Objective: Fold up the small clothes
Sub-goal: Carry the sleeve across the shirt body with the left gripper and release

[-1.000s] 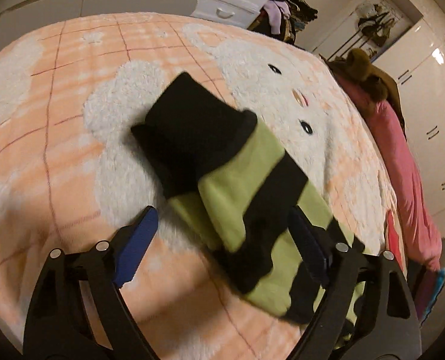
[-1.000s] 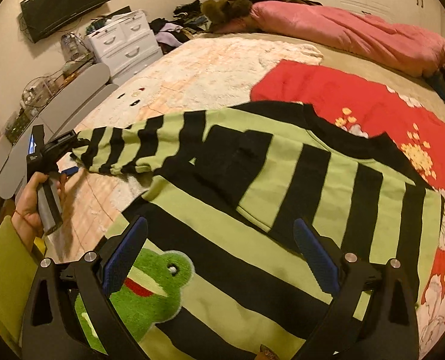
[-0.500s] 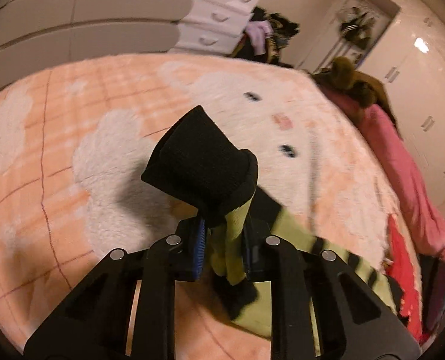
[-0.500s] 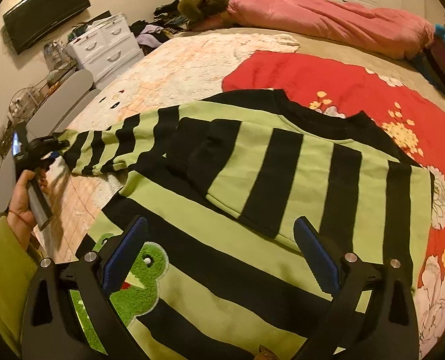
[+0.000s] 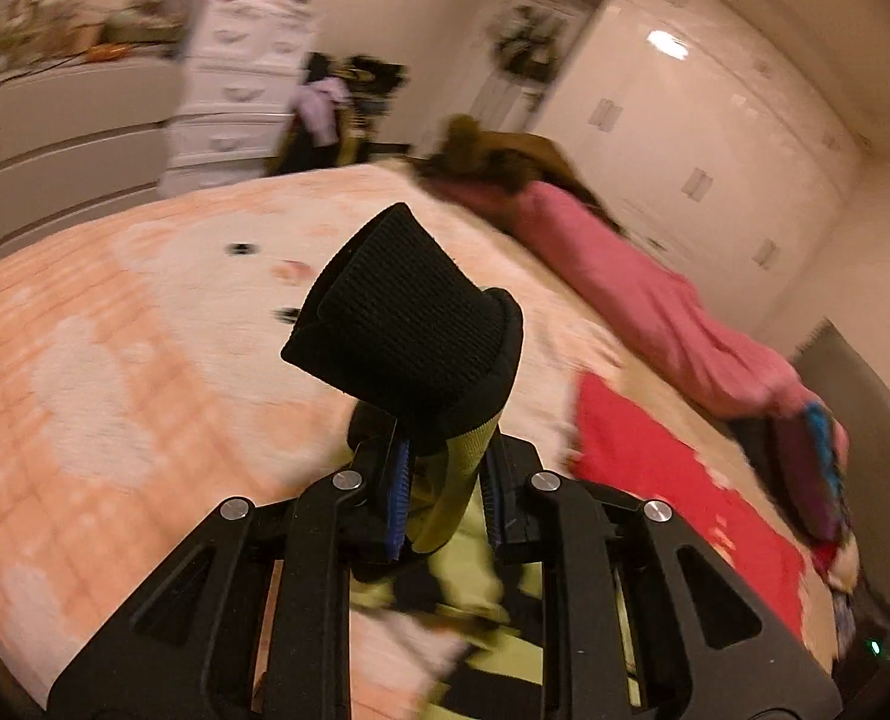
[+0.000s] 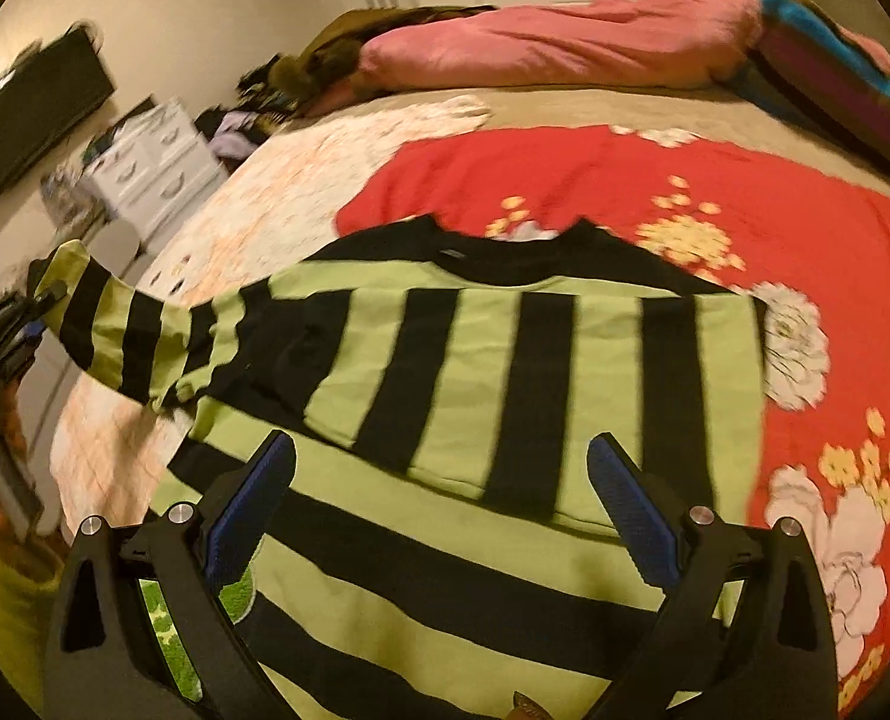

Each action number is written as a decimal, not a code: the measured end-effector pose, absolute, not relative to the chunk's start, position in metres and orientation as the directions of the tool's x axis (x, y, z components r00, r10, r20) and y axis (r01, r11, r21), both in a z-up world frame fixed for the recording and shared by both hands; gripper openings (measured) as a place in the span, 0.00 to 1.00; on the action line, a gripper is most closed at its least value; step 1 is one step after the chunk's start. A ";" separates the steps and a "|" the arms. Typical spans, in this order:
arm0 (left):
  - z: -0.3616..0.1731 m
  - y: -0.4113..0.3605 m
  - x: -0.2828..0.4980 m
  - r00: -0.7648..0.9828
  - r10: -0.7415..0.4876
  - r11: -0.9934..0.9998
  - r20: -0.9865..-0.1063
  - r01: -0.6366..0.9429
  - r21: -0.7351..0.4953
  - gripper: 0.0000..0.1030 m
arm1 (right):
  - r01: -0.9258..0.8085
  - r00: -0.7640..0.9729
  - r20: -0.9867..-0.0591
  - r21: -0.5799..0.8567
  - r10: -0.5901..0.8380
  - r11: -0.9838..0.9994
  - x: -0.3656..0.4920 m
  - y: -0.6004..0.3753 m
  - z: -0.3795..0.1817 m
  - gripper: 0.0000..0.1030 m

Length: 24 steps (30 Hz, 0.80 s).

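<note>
Pinching the striped sleeve (image 5: 445,498), the left gripper's (image 5: 445,498) jaws contrast the right gripper's (image 6: 438,498) spread jaws.

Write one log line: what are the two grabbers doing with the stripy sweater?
left gripper: shut on sleeve, lifted off bed | right gripper: open, above stripy sweater | fold: not yet done

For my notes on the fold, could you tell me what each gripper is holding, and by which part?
The left gripper is shut on the striped sweater by its sleeve, just behind the black cuff. The right gripper is open and holds nothing.
</note>
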<state>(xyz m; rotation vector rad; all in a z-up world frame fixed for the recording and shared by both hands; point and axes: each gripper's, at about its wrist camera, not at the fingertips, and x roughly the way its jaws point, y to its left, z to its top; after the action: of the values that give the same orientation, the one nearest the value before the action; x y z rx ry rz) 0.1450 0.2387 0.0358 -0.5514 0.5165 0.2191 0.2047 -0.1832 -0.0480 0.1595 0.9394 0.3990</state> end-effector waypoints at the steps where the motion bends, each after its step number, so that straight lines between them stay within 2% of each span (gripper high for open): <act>1: 0.039 0.225 0.147 0.855 0.032 0.842 -0.518 -0.302 -0.447 0.12 | -0.253 0.528 -0.750 0.308 0.397 0.917 0.204 -0.190 -0.047 0.95; 5: 0.048 0.164 0.159 0.855 -0.083 0.870 -0.511 -0.188 -0.456 0.12 | -0.193 0.553 -0.744 0.324 0.375 0.926 0.202 -0.221 -0.045 0.95; 12: 0.034 0.083 0.180 0.809 -0.207 0.876 -0.550 -0.097 -0.473 0.12 | -0.101 0.603 -0.716 0.368 0.351 0.924 0.194 -0.271 -0.038 0.95; 24: -0.029 -0.033 0.213 0.638 -0.332 0.910 -0.695 0.022 -0.414 0.13 | 0.013 0.655 -0.698 0.392 0.288 0.920 0.187 -0.332 -0.038 0.95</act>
<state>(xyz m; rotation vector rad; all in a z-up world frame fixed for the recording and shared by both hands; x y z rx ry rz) 0.2131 -0.0331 -0.0294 -0.3893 0.8601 -0.2077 0.1866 -0.3317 -0.0375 0.3829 0.8471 0.1606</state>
